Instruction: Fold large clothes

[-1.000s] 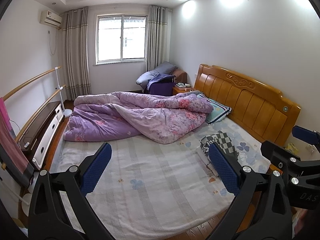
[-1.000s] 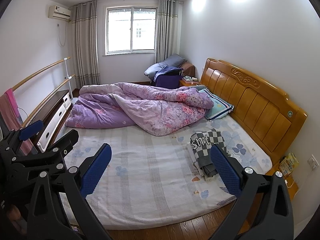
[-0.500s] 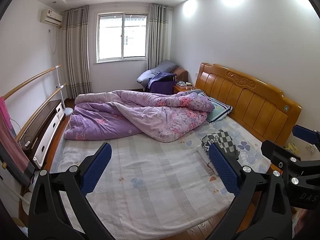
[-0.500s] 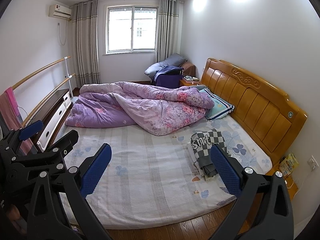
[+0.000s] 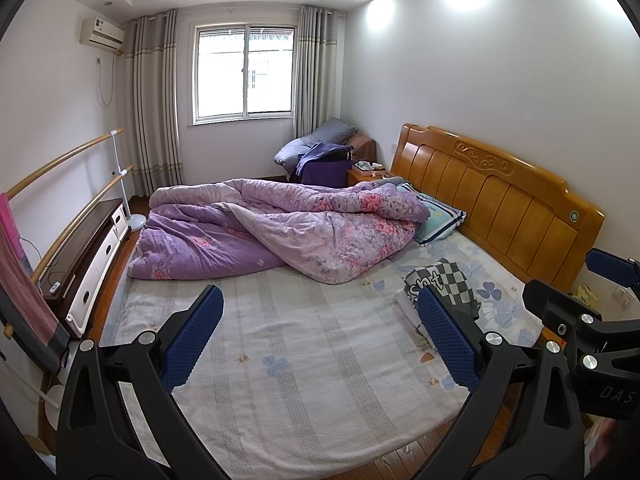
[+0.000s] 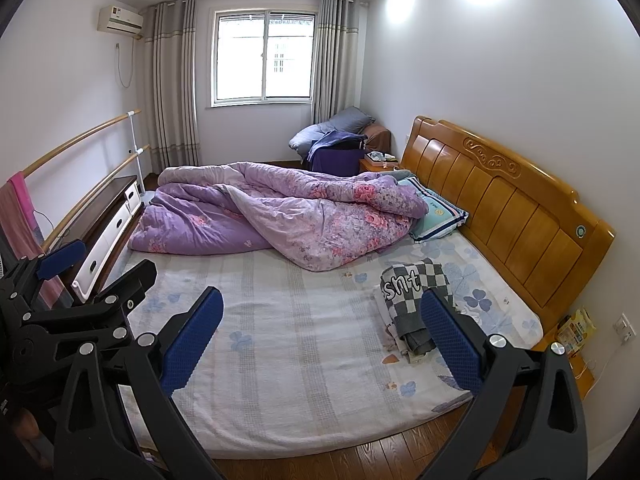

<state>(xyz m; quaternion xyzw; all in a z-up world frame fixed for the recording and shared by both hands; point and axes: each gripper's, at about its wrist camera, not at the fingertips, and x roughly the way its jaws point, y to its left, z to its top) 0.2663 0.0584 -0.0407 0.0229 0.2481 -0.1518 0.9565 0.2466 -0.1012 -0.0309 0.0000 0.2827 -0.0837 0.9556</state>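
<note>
Both claws, left claw (image 5: 320, 340) and right claw (image 6: 320, 340), hang spread and empty above the bed (image 6: 288, 352). The checkered garment (image 6: 416, 292) lies bundled by the headboard (image 6: 508, 208). Over the last second nothing has shifted, so folding is neither advanced nor undone.

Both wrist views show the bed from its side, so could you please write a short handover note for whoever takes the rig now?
Left gripper: open, holding nothing, in the air at the bed's side.
Right gripper: open, holding nothing, alongside it.
Clothes: a folded-looking stack, checkered garment on top, lies on the sheet near the headboard.
Purple quilt: bunched on the bed's far half.
Done or left: the scene fits a finished stack, or one awaiting more clothes; no loose garment shows on the sheet.
</note>
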